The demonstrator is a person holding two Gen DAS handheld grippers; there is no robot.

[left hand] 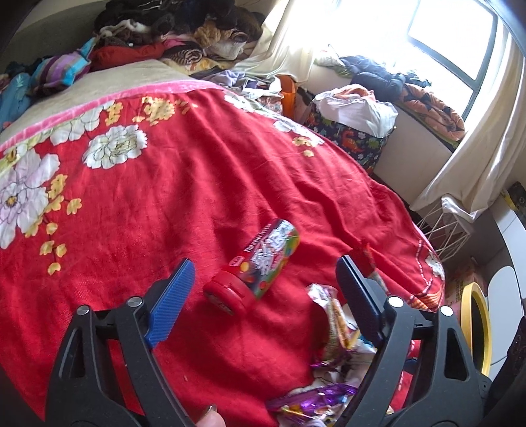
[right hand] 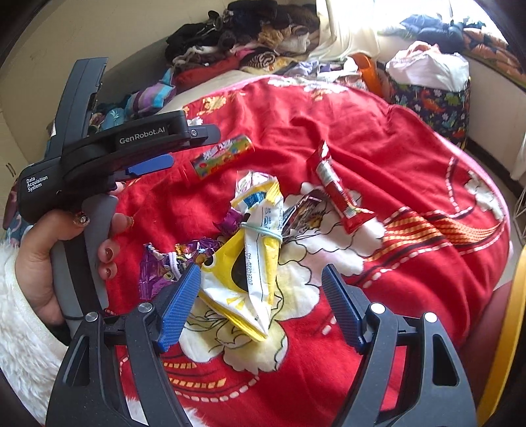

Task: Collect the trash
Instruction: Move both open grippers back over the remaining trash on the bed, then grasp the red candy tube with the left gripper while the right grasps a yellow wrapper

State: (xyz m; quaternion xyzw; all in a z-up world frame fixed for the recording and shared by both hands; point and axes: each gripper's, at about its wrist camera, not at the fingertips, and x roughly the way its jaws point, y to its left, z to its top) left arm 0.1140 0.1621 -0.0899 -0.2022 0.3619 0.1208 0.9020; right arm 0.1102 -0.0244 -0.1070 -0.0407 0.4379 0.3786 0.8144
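Observation:
A candy tube [left hand: 259,262] with a red cap lies on the red blanket [left hand: 164,203], between the fingers of my left gripper [left hand: 264,262]. The gripper is open and its pads stand clear of the tube. In the right wrist view, the tube [right hand: 223,154] lies just beyond the left gripper [right hand: 187,147], which a hand holds. My right gripper [right hand: 261,268] is open over a yellow and white wrapper [right hand: 253,262] tied with a band. A purple wrapper [right hand: 164,262] lies at its left finger. A red wrapper [right hand: 338,193] lies farther off.
Crumpled wrappers [left hand: 335,315] lie by the left gripper's right finger. Piled clothes [left hand: 171,26] fill the bed's far end. A dinosaur-print basket [left hand: 348,138] stands beside the bed, and a white wire basket [left hand: 443,230] and a yellow-rimmed bin [left hand: 476,325] stand on the floor at the right.

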